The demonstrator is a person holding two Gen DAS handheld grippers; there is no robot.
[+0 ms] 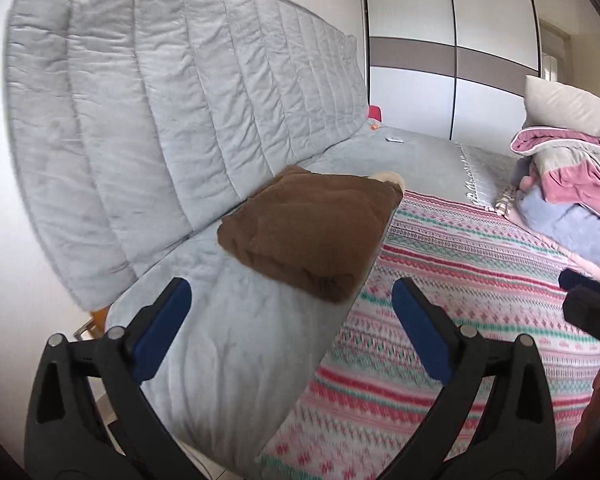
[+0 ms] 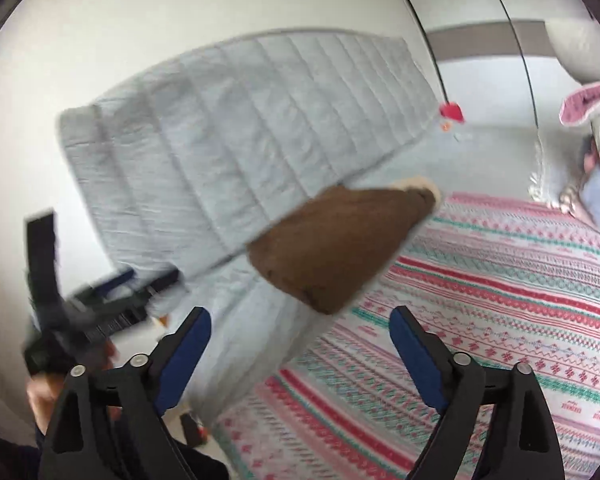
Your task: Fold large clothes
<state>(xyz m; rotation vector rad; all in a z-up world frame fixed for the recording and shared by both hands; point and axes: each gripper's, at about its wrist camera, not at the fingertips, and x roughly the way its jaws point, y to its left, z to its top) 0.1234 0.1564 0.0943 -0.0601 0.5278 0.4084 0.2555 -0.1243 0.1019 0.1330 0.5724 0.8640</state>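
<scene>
The brown garment (image 1: 312, 236) lies folded into a thick, compact bundle on the grey cover at the sofa-side edge of the bed (image 1: 480, 280), just beside the striped patterned blanket (image 1: 460, 300) and below the quilted grey backrest (image 1: 172, 112); a pale furry trim shows at its far end, at about one o'clock of the bundle; judged from that tidy shape, this piece is done. What may be left is the heap of pink and grey clothes (image 1: 572, 168) at two o'clock in the left wrist view, piled loosely under a pillow and well apart from the bundle; whether all of it awaits folding I cannot tell. The left gripper (image 1: 292, 308) hangs over the bed edge, angled down toward the bundle, its blue-padded fingers spread wide with nothing between them; the right gripper (image 2: 300, 332) is likewise wide and empty, tilted so the scene slants, its picture blurred; in that view the left tool and a hand (image 2: 52, 392) appear at nine o'clock, probably clear of the cloth.
</scene>
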